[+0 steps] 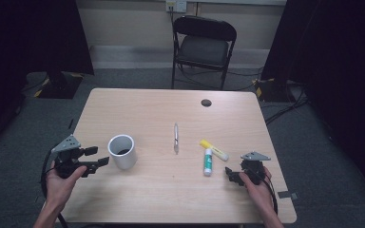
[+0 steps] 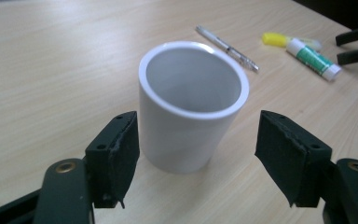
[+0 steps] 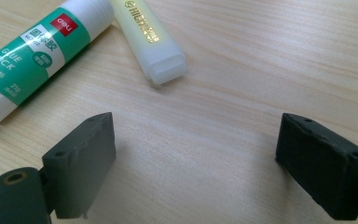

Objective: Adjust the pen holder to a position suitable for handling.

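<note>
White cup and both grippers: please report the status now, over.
Left gripper open, jaws either side of the white cup, not touching. Right gripper open, holding nothing, just short of glue stick and highlighter. Pen lies mid-table, apart.

White-and-green glue stick (image 3: pixel 25 56) and pale yellow highlighter (image 3: pixel 149 39) cut off at top edge, right gripper view.

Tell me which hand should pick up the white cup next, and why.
Left. The left tool is open with the white cup right ahead of its jaws and nothing between. The right tool, also open, faces the glue stick and yellow highlighter, across the table from the cup.
</note>
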Demonstrator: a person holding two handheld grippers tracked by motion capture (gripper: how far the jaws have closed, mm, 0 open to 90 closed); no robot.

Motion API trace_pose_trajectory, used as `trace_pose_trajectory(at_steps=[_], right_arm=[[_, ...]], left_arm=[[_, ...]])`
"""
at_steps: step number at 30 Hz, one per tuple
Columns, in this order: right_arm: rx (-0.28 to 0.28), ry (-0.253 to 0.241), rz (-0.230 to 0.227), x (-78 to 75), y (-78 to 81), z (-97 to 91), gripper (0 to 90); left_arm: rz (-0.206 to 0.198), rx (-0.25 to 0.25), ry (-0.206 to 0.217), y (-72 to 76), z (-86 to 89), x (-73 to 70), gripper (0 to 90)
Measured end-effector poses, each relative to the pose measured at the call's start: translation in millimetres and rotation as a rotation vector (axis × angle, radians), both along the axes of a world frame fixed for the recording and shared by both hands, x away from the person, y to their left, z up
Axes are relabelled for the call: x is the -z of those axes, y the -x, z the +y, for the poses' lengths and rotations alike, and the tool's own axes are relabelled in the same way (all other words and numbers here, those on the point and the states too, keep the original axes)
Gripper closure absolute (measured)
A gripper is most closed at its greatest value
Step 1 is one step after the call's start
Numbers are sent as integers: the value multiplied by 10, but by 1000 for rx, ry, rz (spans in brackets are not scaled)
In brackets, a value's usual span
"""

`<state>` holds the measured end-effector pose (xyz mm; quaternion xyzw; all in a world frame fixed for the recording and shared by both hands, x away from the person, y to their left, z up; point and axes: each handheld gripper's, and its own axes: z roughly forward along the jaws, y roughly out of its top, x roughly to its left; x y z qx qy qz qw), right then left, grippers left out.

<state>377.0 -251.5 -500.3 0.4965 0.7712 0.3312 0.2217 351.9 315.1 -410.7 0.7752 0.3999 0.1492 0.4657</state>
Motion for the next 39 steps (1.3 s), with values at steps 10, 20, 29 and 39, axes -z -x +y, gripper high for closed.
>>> trace_pose_trajectory(at_steps=[10,20,29,39], right_arm=[[1,0,0,0,0,0,112],[-2,1,-2,2,-5,0,110],[-3,1,-2,2,-5,0,109],[-6,2,-2,1,-10,-4,107]], left_arm=[[-34,30,1,-202,-73,-258,323],[-33,60,33,-577,-223,-372,401],[-2,47,11,-696,-276,-168,422],[33,46,17,-765,-145,65,561]])
